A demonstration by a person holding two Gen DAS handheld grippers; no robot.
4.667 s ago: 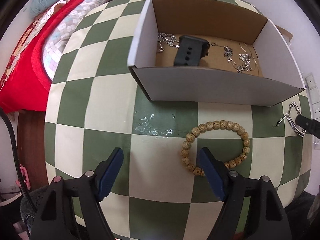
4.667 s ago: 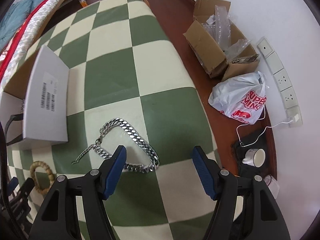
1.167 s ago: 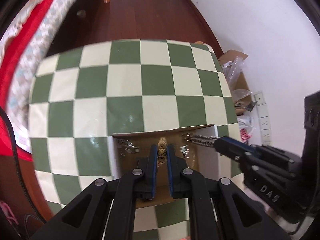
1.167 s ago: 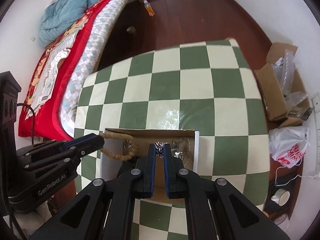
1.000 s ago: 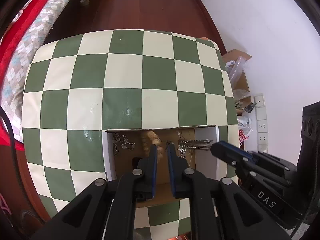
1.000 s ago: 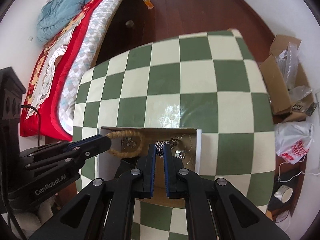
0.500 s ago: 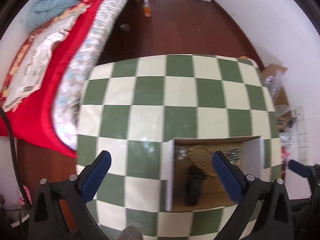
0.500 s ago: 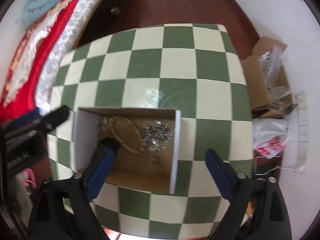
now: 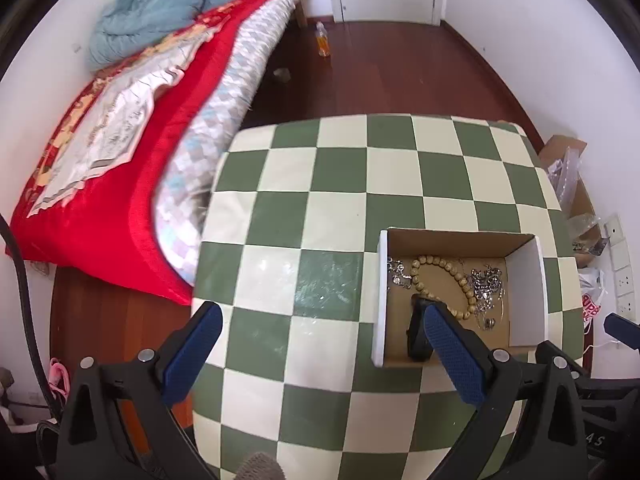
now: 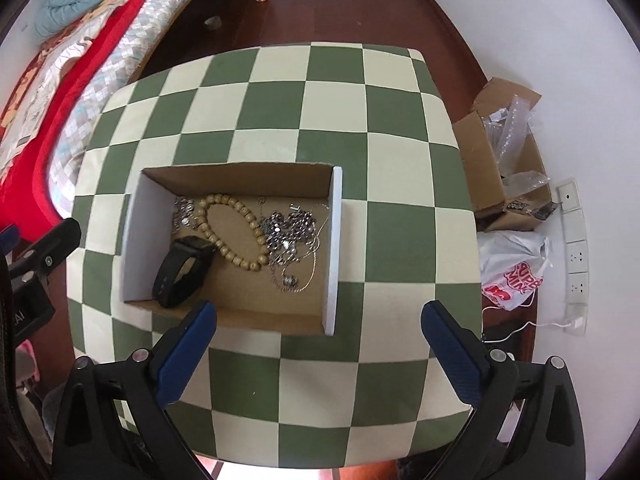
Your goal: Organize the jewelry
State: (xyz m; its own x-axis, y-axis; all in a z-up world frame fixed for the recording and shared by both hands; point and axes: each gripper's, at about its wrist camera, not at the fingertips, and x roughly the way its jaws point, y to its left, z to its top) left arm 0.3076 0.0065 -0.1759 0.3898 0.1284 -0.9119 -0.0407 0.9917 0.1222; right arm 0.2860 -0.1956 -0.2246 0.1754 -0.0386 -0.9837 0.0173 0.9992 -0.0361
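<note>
An open cardboard box [image 10: 335, 248] [image 9: 526, 292] sits on the green and cream checkered table [image 10: 280, 100] [image 9: 304, 216]. Inside lie a wooden bead bracelet [image 10: 232, 232] [image 9: 452, 274], a pile of silver chains [image 10: 292, 228] [image 9: 486, 284], small silver pieces [image 10: 184, 210] [image 9: 398, 274] and a black band [image 10: 182, 270] [image 9: 416, 332]. My left gripper [image 9: 320, 332] is open and empty, high above the table to the box's left. My right gripper [image 10: 320, 330] is open and empty, high above the box's near edge.
A bed with a red cover [image 9: 120, 152] [image 10: 36, 92] runs along the table's left side. On the floor to the right are an open carton with plastic wrap [image 10: 504, 148], a white bag [image 10: 516, 272] and wall sockets [image 10: 576, 240]. A small orange bottle [image 9: 323, 40] stands on the wooden floor.
Both grippers were shut on the bead bracelet and the silver chain over the box; they opened, dropped them into the box, and have since risen and pulled back.
</note>
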